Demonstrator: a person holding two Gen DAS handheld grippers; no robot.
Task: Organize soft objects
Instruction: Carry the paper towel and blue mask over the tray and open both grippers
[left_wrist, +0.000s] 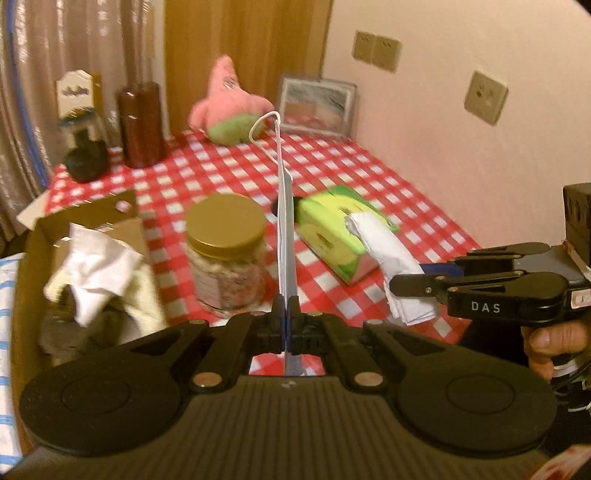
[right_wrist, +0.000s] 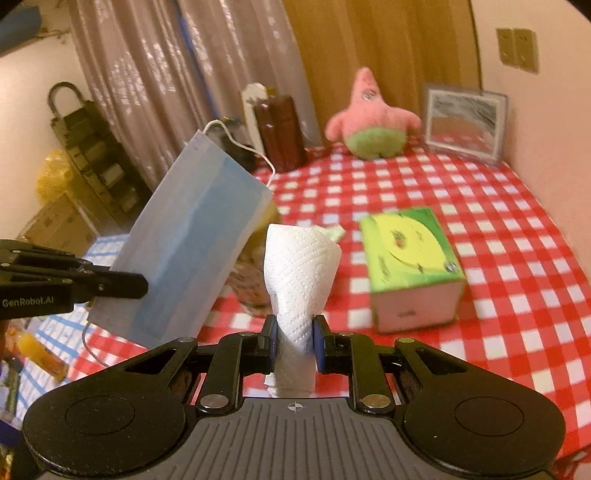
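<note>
**Grippers each holding a soft item above a checked table**

Left gripper (left_wrist: 287, 317) has its jaws pressed together on a blue surgical mask (right_wrist: 192, 254), seen edge-on in its own camera and as a flat sheet hanging in the air from the other. Right gripper (right_wrist: 294, 330) is clamped on a twisted white paper towel (right_wrist: 301, 273), which stands up between the jaws. Both items are held above the table, not resting on it.

A cardboard box (left_wrist: 92, 229) at the table's left edge already holds crumpled white cloth or paper, and looks like the likely destination. Risks, as a judgement: the mask's loose ear loop (left_wrist: 264, 122) could snag on the gold-lidded jar (left_wrist: 225, 254) that stands near the box, or tip it. The thin towel could slip or tear where it is pinched.

The table wears a red-and-white checked cloth (right_wrist: 498, 258). On it sit a green tissue box (right_wrist: 410, 266), a pink starfish plush toy (right_wrist: 373, 122) at the far end, a framed picture (right_wrist: 463, 122) leaning on the pink wall, and dark brown canisters (right_wrist: 280, 133). Shiny curtains hang behind.
</note>
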